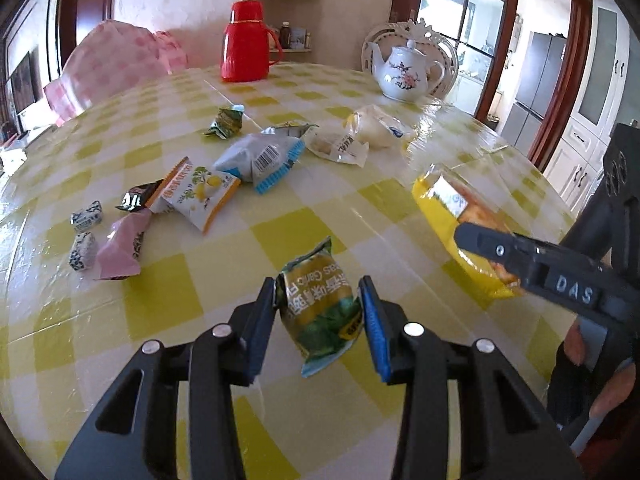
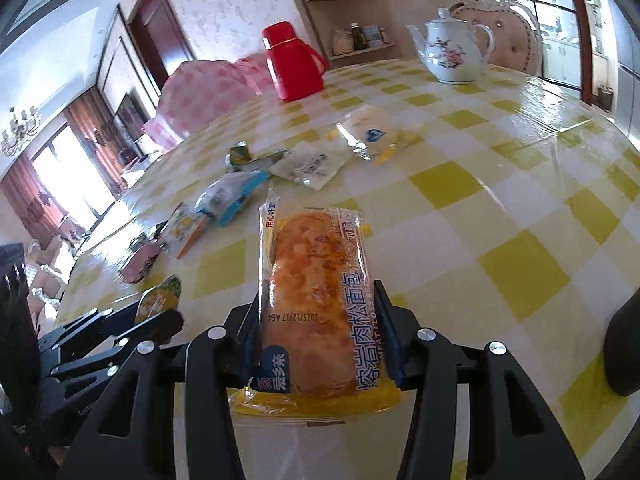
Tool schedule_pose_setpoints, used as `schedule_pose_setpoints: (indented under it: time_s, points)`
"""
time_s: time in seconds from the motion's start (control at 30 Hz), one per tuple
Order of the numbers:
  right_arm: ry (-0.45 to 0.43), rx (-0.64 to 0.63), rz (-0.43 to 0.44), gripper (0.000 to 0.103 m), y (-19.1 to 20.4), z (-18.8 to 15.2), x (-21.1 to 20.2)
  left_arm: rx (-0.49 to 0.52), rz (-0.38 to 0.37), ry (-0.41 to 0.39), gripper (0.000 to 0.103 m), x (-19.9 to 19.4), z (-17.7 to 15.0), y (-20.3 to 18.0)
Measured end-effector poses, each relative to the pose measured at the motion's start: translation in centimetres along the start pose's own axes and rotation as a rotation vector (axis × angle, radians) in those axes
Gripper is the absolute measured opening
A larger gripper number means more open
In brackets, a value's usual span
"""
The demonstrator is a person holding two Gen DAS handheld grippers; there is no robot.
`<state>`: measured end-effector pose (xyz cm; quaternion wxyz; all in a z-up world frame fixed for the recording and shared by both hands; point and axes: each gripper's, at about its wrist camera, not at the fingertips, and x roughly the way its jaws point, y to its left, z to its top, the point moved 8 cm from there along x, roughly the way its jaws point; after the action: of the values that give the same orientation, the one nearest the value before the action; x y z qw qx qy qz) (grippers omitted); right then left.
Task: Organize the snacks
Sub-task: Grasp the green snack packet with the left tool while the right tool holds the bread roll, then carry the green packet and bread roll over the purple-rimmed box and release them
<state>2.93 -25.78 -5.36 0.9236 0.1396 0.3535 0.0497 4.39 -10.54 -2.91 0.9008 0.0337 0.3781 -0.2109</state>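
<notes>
Right wrist: bread packet (image 2: 316, 300) between claw (image 2: 318, 344) pads

The left wrist view sits low over the checked table (image 1: 304, 236), looking along its fingers toward the red thermos (image 1: 246, 42) at 12 o'clock and the teapot (image 1: 404, 74) at 1 o'clock. The right wrist view, equally low and tilted, faces the same way (thermos (image 2: 294, 62), teapot (image 2: 452, 50)); both share the scattered snacks (image 1: 224, 168) (image 2: 224, 196) mid-table.
</notes>
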Motion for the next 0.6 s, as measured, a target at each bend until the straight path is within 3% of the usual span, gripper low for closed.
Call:
schedule_pose_setpoints:
  time_s: [0.27,0.6]
  points:
    - [-0.001,-0.017,0.051,0.048,2.2,-1.4,-0.9,-0.049,-0.012,-0.035,0.042,-1.7,-0.6,0.7]
    - [0.000,-0.008,0.130,0.048,5.6,-4.4,-2.9,-0.089,0.025,-0.104,0.042,-5.8,-2.7,1.6]
